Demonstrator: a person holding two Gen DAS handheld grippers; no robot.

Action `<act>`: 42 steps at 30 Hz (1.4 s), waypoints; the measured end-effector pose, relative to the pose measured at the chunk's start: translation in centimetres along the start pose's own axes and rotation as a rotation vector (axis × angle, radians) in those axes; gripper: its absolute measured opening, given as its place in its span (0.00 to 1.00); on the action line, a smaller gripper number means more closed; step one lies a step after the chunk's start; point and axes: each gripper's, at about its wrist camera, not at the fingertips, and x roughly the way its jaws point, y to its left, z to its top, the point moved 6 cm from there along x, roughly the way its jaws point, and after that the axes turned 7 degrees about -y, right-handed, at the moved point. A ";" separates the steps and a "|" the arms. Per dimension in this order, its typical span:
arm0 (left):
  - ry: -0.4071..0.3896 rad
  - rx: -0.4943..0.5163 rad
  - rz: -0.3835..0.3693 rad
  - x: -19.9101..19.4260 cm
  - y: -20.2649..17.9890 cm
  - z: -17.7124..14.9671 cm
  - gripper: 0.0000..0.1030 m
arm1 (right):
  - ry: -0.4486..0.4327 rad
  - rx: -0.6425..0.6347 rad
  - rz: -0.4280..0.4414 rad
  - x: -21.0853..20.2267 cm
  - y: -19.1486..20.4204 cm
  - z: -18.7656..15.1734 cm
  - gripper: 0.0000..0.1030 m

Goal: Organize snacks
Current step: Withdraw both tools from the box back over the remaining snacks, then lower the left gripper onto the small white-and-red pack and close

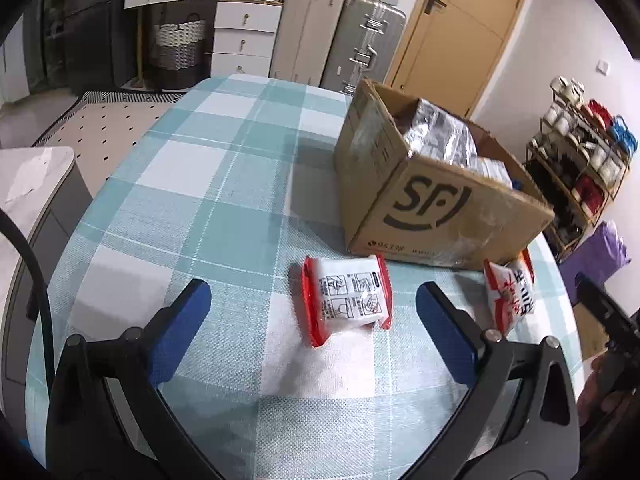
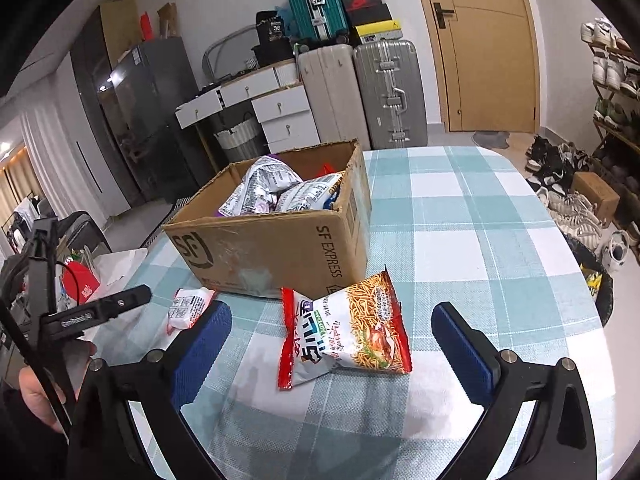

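Observation:
A small red-and-white snack pack lies on the checked tablecloth, just ahead of my open, empty left gripper. It also shows in the right wrist view. A larger noodle snack bag lies flat between and just ahead of the fingers of my open, empty right gripper; its edge shows in the left wrist view. Behind both stands an open SF cardboard box holding several silver snack bags.
The table has a teal-and-white checked cloth. Suitcases, white drawers and a door stand behind. A shoe rack is at the right, a side surface at the left.

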 end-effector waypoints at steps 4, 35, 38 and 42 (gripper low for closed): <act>0.025 0.024 -0.014 0.9 -0.6 -0.7 0.99 | -0.005 0.016 0.029 -0.1 0.1 0.0 0.99; 0.106 0.188 0.037 6.2 -1.8 -1.4 0.44 | -0.006 -0.027 0.049 -1.2 0.4 -1.0 0.99; 0.100 0.208 0.032 5.7 -2.0 -1.4 0.44 | -0.002 -0.021 0.040 -1.2 0.1 -1.2 0.99; 0.083 0.198 0.015 3.9 -1.9 -1.0 0.44 | 0.019 -0.003 0.031 -0.7 -0.5 -1.4 0.99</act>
